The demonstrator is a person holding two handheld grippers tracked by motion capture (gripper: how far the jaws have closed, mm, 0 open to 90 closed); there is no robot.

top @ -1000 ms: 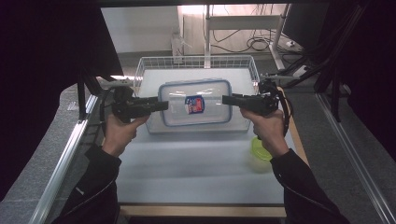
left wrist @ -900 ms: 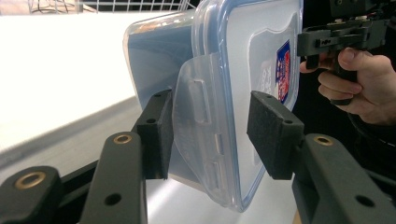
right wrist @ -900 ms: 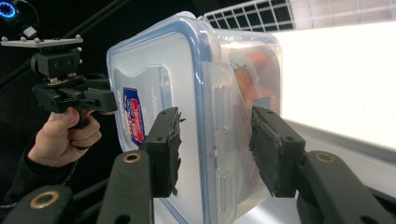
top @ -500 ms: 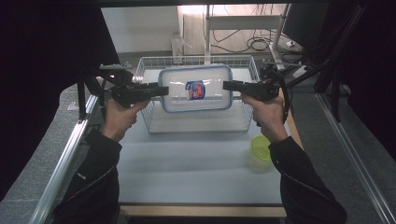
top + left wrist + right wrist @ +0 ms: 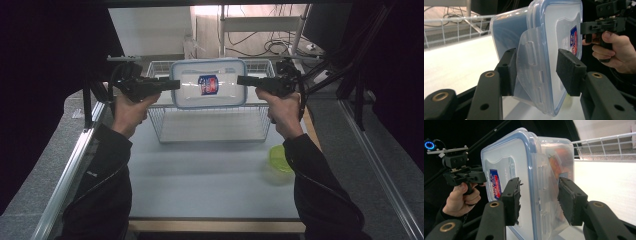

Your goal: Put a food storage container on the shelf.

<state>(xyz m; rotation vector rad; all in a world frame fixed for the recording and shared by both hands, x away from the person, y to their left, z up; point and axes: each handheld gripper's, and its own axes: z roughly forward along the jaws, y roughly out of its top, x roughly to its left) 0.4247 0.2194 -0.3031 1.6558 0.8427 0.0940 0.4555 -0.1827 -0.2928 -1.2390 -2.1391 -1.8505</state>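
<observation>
Two grippers share one load: a clear plastic container (image 5: 208, 83) with a blue-rimmed lid, held up in the air over the white wire basket (image 5: 210, 125) at the far side of the table (image 5: 200, 175). The left gripper (image 5: 172, 85) has its jaws around the container's left end, its pads straddling the clip flap (the right-hand pad looks a shade off the lid in the left gripper view, so how firmly it pinches I cannot tell). The right gripper (image 5: 244, 80) likewise brackets the opposite end, jaws part-way closed on either side of the rim. A red-and-blue label (image 5: 207, 84) sits on the lid. A yellow-green bowl (image 5: 281, 159) rests on the table near the person's right forearm.
</observation>
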